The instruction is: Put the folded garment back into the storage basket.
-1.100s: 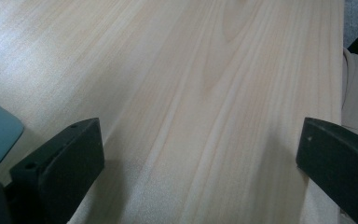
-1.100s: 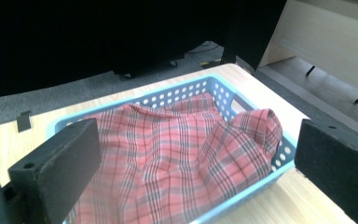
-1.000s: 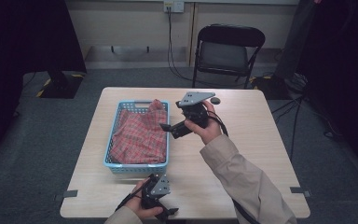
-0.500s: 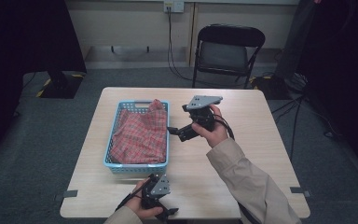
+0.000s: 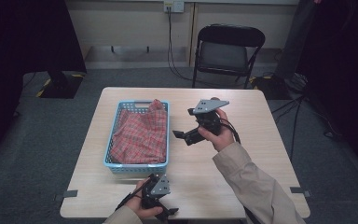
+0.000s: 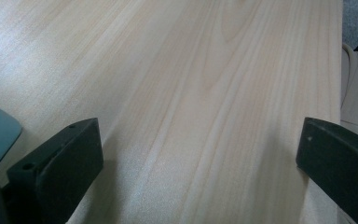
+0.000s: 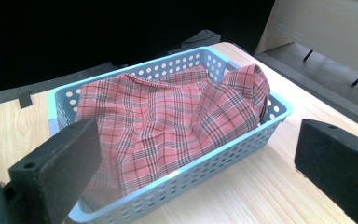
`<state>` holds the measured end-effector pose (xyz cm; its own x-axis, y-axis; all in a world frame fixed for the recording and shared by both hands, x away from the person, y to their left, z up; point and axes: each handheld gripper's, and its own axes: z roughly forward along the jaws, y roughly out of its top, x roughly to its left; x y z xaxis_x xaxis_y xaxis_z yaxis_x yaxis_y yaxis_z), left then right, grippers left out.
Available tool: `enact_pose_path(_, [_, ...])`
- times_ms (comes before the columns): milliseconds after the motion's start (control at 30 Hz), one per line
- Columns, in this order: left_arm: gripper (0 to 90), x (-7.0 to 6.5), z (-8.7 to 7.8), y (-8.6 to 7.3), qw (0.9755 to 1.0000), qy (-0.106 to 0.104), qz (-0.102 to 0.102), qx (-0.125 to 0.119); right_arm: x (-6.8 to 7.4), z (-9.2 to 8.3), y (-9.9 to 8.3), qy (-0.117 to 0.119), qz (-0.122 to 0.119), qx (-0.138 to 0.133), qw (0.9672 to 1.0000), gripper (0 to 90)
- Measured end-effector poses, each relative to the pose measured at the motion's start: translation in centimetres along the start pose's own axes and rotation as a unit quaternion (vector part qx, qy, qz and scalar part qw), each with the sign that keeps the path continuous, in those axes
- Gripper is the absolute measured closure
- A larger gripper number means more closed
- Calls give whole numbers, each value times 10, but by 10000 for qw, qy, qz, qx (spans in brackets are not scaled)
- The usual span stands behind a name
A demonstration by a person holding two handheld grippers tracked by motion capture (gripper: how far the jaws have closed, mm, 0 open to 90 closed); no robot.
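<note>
Right claw empty, jaws wide, mid-frame beside basket; left claw likewise wide. Cloth peak may flop over rim.

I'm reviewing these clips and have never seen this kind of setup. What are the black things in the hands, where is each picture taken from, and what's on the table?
A person sits at a wooden table and holds a hand-operated two-jaw gripper in each hand. The high view looks down from above: the left gripper is at the near edge, the right gripper is raised beside a blue basket. The other two pictures come from cameras riding on the grippers, with the black jaws at the bottom corners. The left gripper view faces bare tabletop. The right gripper view faces the basket, which holds a crumpled red plaid cloth. Both grippers are open and hold nothing.
</note>
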<state>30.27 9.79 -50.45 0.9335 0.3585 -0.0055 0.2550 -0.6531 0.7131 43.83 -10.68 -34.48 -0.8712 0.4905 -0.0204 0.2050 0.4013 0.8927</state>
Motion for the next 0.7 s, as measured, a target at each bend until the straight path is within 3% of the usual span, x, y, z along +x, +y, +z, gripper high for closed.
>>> enact_pose_path(700, [0,0,0,0,10000,-2,9,16,0,-12,-17,45,59,-25,10000,0])
